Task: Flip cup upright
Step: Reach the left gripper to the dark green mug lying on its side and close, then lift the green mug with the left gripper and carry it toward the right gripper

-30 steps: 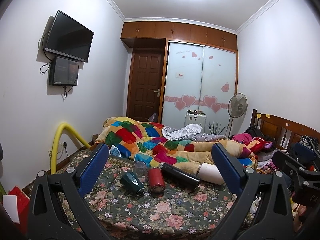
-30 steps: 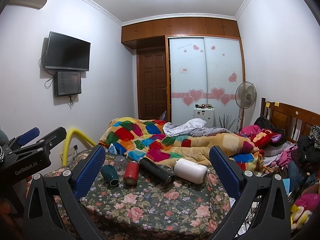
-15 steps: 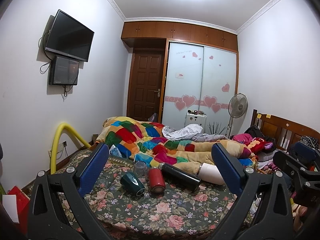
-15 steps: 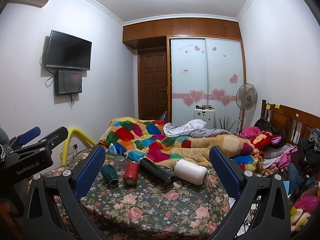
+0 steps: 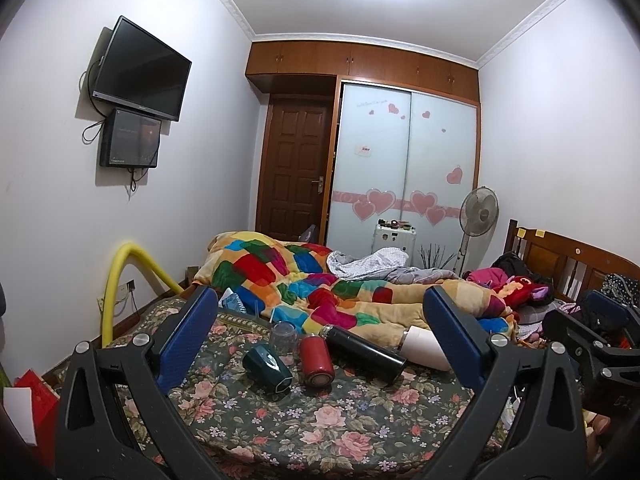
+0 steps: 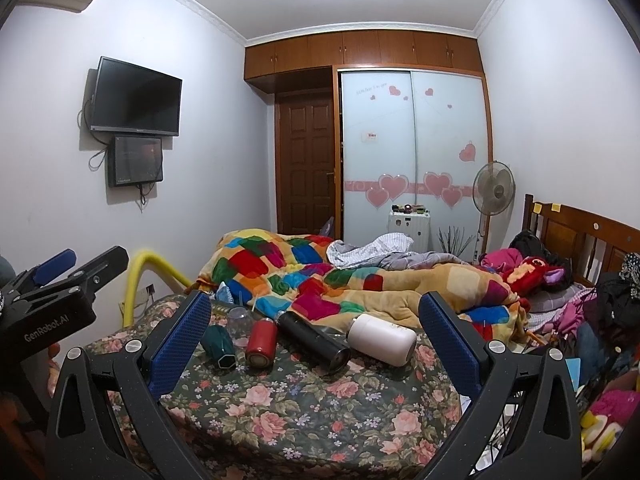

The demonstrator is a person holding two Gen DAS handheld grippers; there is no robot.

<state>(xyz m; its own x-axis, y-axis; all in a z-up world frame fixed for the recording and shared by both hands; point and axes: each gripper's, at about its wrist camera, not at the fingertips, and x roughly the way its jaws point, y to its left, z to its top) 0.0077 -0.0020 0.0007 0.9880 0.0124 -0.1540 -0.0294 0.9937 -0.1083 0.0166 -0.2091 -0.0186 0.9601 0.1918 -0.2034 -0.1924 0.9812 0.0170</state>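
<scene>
Several cups lie on their sides on the floral bedspread [image 5: 304, 420]: a dark green cup [image 5: 267, 368] [image 6: 217, 347], a red cup [image 5: 316, 361] [image 6: 261, 342], a long black flask [image 5: 365, 348] [image 6: 313, 341] and a white flask [image 5: 424, 349] [image 6: 381, 338]. A clear glass [image 5: 283, 336] [image 6: 238, 319] stands behind the green cup. My left gripper [image 5: 320, 336] is open and empty, well short of the cups. My right gripper [image 6: 316, 336] is open and empty, also short of them. Each gripper shows at the edge of the other's view.
A colourful patchwork quilt [image 5: 304, 280] is heaped just behind the cups. A yellow padded rail [image 5: 120, 272] curves at the bed's left side. Clothes and toys pile at the right by the wooden headboard [image 6: 580, 236]. A fan [image 6: 493, 192] stands by the wardrobe.
The right wrist view has shifted slightly; the cups sit a little further right in it. The cups themselves have not moved and both grippers stay open.
</scene>
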